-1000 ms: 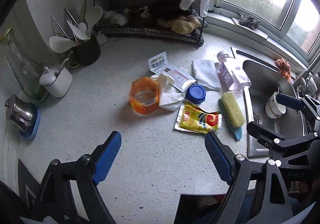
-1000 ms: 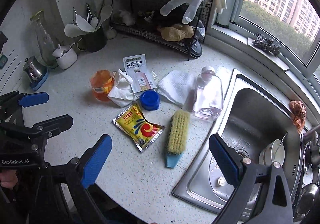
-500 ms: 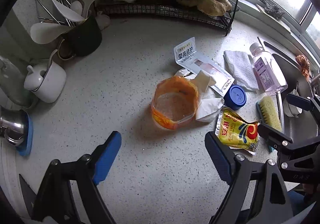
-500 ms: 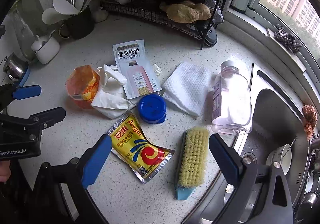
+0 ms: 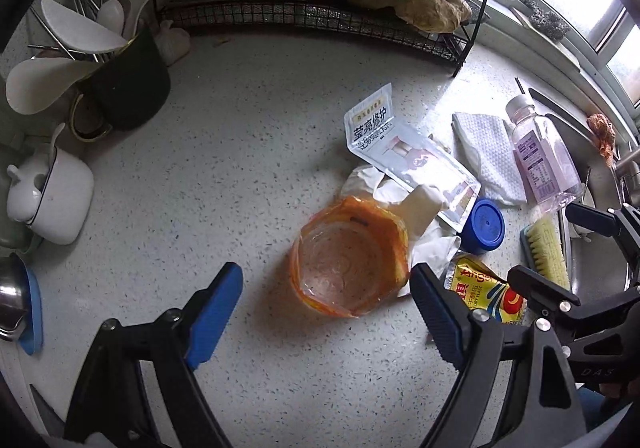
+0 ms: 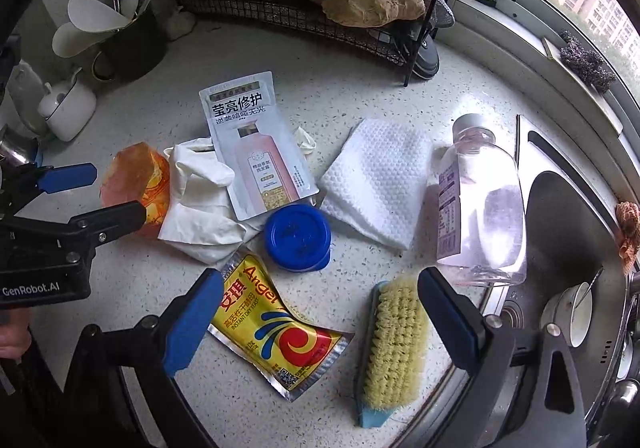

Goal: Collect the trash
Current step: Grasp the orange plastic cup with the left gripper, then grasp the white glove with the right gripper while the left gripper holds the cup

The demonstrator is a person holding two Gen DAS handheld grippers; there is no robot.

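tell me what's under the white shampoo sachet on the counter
The shampoo sachet lies partly on a crumpled white glove, its lower corner by the blue lid. Anything beneath its middle is hidden.

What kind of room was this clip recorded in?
Almost certainly a home kitchen. A steel sink is set into the speckled countertop, a dark cup of spoons and spatulas stands by the wall, and a scrub brush lies beside the sink. High-rise buildings show through the window.
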